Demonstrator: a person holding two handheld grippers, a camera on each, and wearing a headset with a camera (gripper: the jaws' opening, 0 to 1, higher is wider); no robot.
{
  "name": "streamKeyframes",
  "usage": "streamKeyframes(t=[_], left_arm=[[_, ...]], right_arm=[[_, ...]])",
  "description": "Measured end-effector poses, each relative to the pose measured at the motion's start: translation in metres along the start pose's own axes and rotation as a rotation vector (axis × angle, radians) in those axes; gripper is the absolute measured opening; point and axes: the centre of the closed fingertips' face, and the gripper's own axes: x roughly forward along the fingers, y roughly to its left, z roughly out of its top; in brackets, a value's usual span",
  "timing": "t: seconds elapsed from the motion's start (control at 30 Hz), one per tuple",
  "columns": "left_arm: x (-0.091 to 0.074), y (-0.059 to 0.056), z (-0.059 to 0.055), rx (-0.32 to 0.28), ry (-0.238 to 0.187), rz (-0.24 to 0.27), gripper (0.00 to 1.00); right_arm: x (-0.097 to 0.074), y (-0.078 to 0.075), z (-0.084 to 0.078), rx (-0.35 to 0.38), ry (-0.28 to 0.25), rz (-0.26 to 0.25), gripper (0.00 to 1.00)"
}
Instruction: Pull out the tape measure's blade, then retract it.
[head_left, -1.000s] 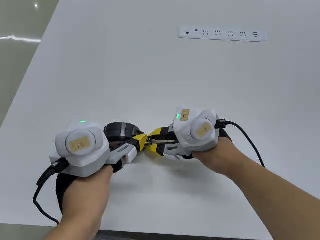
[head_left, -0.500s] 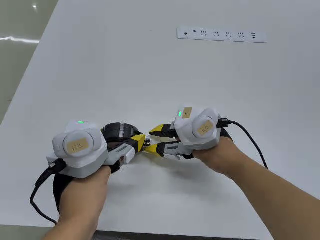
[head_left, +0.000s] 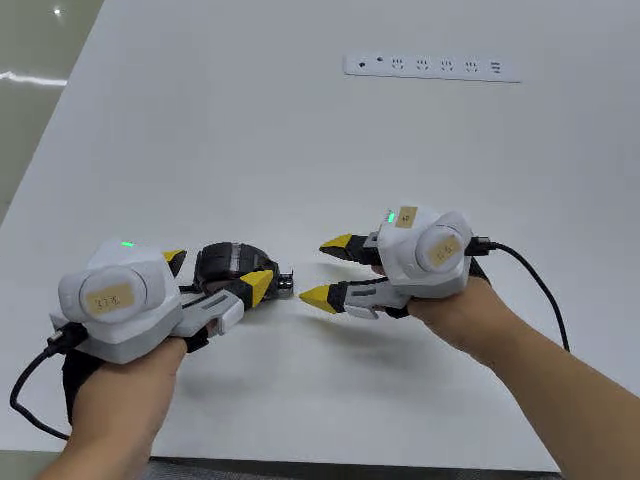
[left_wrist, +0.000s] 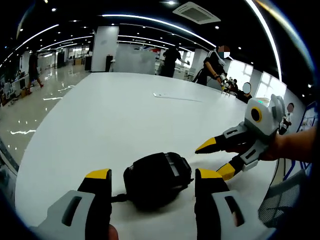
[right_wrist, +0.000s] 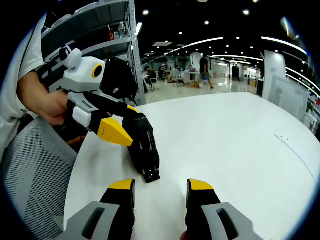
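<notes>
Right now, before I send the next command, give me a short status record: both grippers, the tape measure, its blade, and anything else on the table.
left gripper: open, one jaw on either side of the tape measure, a gap showing at one jaw
right gripper: open, empty, apart from the tape measure, pointing towards it
tape measure: black case, resting on the table
blade: inside the case; its end hook sits at the mouth
table: white
power strip: white, lying at the far side
</notes>
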Motion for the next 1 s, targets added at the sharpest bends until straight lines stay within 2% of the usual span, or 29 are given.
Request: streamKeyframes(t=[0.37, 0.5, 0.8, 0.83, 1.0], left_arm=[[-0.017, -0.005, -0.004, 0.068, 0.015, -0.074, 0.72], [-0.024, -0.002, -0.008, 0.102, 0.029, -0.086, 0.74], [-0.037, 0.001, -0.014, 0.127, 0.032, -0.121, 0.79], [-0.039, 0.0, -0.014, 0.127, 0.026, -0.131, 0.79], [-0.045, 0.001, -0.019, 0.139, 0.036, -0.145, 0.8]], right_arm=[[-0.027, -0.001, -0.009, 0.036, 0.002, -0.051, 0.5], [-0.039, -0.001, -0.014, 0.048, 0.004, -0.075, 0.54], [-0.065, 0.002, -0.027, 0.08, 0.017, -0.125, 0.64], [-0.069, 0.001, -0.029, 0.082, 0.018, -0.142, 0.66], [-0.087, 0.003, -0.041, 0.102, 0.029, -0.166, 0.71]])
